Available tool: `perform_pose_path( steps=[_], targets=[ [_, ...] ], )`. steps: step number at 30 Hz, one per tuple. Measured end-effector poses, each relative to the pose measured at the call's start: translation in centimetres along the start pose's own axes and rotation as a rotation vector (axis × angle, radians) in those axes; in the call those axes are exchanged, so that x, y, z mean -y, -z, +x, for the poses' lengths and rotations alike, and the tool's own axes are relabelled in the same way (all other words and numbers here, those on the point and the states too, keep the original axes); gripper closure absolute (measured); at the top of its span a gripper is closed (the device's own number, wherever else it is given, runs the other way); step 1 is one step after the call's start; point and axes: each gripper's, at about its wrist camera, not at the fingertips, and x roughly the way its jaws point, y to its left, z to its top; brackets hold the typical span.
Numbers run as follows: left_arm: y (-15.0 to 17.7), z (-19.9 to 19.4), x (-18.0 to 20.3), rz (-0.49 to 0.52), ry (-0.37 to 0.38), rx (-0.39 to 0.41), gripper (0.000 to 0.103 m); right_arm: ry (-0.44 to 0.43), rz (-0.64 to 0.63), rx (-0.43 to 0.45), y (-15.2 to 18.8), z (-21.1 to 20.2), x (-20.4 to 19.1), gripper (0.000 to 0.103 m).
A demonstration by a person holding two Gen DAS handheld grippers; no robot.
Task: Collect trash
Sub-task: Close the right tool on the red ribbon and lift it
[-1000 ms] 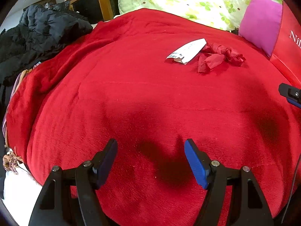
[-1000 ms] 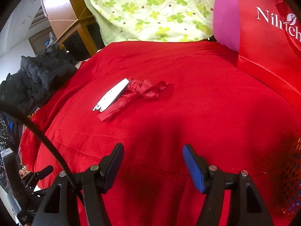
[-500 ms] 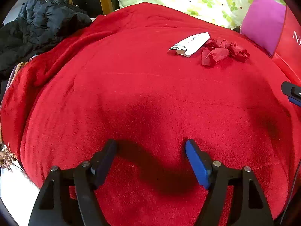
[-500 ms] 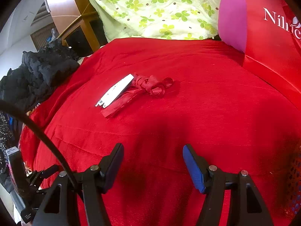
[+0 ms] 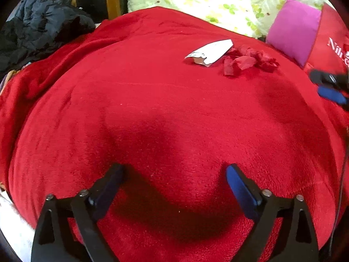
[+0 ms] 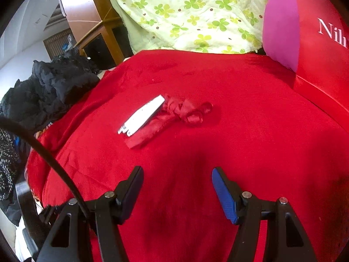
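A torn white paper wrapper (image 5: pixel 209 51) (image 6: pixel 141 115) lies on the red blanket (image 5: pixel 152 109) (image 6: pixel 240 120), touching a crumpled red ribbon scrap (image 5: pixel 248 62) (image 6: pixel 183 113). Both pieces sit well ahead of my grippers. My left gripper (image 5: pixel 174 174) hovers over bare blanket, its jaws opening wide with nothing between them. My right gripper (image 6: pixel 177 176) is open and empty too, nearer the trash; its tips show at the right edge of the left wrist view as the right gripper (image 5: pixel 327 85).
A black jacket (image 5: pixel 41 28) (image 6: pixel 50 89) is heaped at the left of the bed. A green floral cover (image 6: pixel 196 15), a magenta pillow (image 5: pixel 294 32) and a red box with white lettering (image 6: pixel 322 50) stand at the back and right. A black cable (image 6: pixel 43 152) crosses the lower left.
The left gripper's jaws have spread wider and it has tilted slightly downward. The right gripper has edged a little closer to the wrapper and ribbon, opening unchanged.
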Motion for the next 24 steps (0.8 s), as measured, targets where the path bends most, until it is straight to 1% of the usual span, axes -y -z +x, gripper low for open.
perform_pose_path(
  steps=[5, 8, 11, 14, 19, 23, 24],
  targets=[
    [0.4, 0.1, 0.3, 0.026, 0.021, 0.028, 0.0, -0.027, 0.025, 0.014, -3.0, 2.1, 0.7, 0.034],
    [0.6, 0.1, 0.1, 0.027, 0.03, 0.046, 0.0, -0.027, -0.02, 0.047, -5.1, 3.5, 0.3, 0.034],
    [0.7, 0.0, 0.1, 0.031, 0.032, 0.063, 0.0, -0.032, -0.06, 0.048, -6.7, 5.5, -0.2, 0.034],
    [0.9, -0.1, 0.1, 0.035, 0.028, 0.081, 0.0, -0.007, -0.09, 0.044, -8.0, 7.7, -0.3, 0.034],
    [0.9, 0.0, 0.3, 0.033, 0.022, 0.106, 0.0, 0.007, -0.107, -0.017, -9.2, 12.0, 0.2, 0.034],
    [0.8, 0.1, 0.5, 0.033, 0.014, 0.12, 0.0, -0.002, -0.087, -0.092, -8.9, 14.6, 0.8, 0.035],
    [0.8, 0.1, 0.5, 0.033, 0.014, 0.123, 0.0, -0.014, -0.078, -0.105, -8.6, 14.9, 0.9, 0.038]
  ],
)
